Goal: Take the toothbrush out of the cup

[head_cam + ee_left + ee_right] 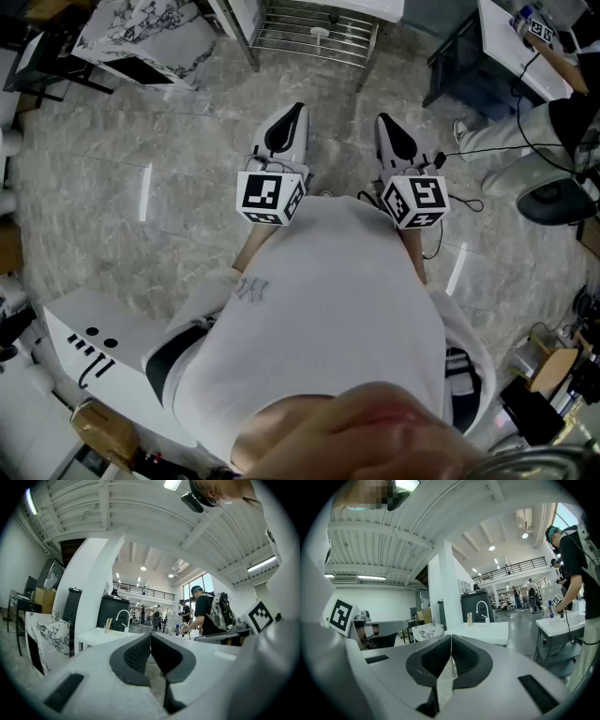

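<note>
Both grippers are held level in front of a person's white shirt, over the grey stone floor. My left gripper is shut, its dark pads pressed together with nothing between them. My right gripper is shut too, its tips touching and empty. Ahead stands a white table with a white faucet. Beside the faucet is a small holder with upright sticks, too small to make out. Both grippers are well short of that table.
A wire shelf shows ahead under the table edge. A marble-patterned slab leans at the left. A person with a backpack stands further back; another person works at a white desk on the right. A white box is at the lower left.
</note>
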Available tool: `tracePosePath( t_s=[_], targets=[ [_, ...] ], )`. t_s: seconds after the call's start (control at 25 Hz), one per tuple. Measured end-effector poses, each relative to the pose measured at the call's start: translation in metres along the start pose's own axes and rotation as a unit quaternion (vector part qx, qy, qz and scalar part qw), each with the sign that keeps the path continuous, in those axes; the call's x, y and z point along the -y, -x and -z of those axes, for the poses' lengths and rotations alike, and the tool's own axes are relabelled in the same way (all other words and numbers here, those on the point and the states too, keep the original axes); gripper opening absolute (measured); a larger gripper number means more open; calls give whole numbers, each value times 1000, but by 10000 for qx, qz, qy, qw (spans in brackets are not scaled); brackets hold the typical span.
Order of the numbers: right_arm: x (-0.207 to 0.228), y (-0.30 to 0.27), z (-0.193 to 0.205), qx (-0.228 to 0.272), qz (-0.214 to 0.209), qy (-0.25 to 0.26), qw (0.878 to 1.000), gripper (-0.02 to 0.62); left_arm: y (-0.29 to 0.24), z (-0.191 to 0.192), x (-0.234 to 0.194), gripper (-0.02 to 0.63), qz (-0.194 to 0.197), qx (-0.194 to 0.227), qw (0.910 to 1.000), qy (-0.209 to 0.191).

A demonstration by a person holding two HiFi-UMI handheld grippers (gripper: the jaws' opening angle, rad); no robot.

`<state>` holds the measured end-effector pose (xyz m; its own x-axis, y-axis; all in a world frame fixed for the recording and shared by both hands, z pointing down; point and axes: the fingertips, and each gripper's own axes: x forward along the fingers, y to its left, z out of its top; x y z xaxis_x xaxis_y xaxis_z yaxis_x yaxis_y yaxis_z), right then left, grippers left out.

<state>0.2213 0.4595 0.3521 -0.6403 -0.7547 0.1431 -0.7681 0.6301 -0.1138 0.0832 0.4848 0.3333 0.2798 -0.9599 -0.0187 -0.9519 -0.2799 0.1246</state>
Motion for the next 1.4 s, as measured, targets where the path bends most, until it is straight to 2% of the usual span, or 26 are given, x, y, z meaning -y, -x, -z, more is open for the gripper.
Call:
tracePosePath(
  t_s=[0.6, 0.84, 1.0, 1.2, 1.4],
  targets=[
    [-2, 0, -1, -40, -117, 88, 9999, 15, -1, -4, 4, 17, 11, 28, 10000, -40],
    [3, -1, -9, 198, -115, -39, 9997, 15, -1, -4, 3, 17, -75, -4, 10000, -14],
    [5, -2, -2, 148, -132, -97, 9998, 15, 1, 2, 0, 17, -156, -80, 9998, 12],
    [9, -10, 3, 44, -117, -174, 9998, 15, -4, 2, -7, 17, -161, -57, 9997, 151],
    [16, -40, 3, -86, -97, -200, 9997, 15, -29, 1, -31, 17, -128, -44, 9995, 269]
  ],
)
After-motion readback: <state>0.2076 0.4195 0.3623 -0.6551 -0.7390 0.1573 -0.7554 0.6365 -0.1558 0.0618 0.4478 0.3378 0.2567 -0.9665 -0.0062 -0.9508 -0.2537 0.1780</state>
